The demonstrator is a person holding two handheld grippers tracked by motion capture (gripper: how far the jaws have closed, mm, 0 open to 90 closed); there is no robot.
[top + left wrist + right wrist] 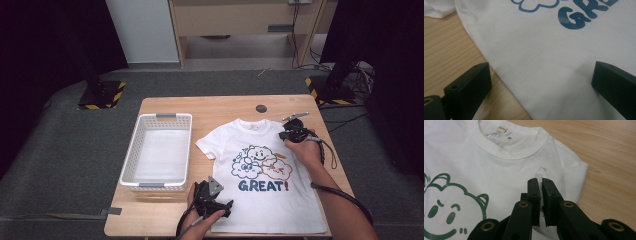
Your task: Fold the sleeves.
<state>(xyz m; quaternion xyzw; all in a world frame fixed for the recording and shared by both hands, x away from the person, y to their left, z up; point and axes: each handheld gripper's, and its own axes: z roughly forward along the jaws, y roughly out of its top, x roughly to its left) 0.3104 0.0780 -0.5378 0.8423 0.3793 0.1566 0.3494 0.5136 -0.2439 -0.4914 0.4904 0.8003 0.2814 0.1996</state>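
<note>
Right gripper (540, 181), jaws pinched nearly together on a tuck of the white T-shirt (265, 170) at its right sleeve, beside the collar. Left gripper (212, 197), jaws wide, straddles the shirt's lower left edge without pressing it. The shirt lies flat, print up, on the wooden table (225, 107), just right of the white basket (157, 150). Risk: only a thin pinch of cloth is held, so a quick pull could slip it free or drag the unpinned hem askew.
</note>
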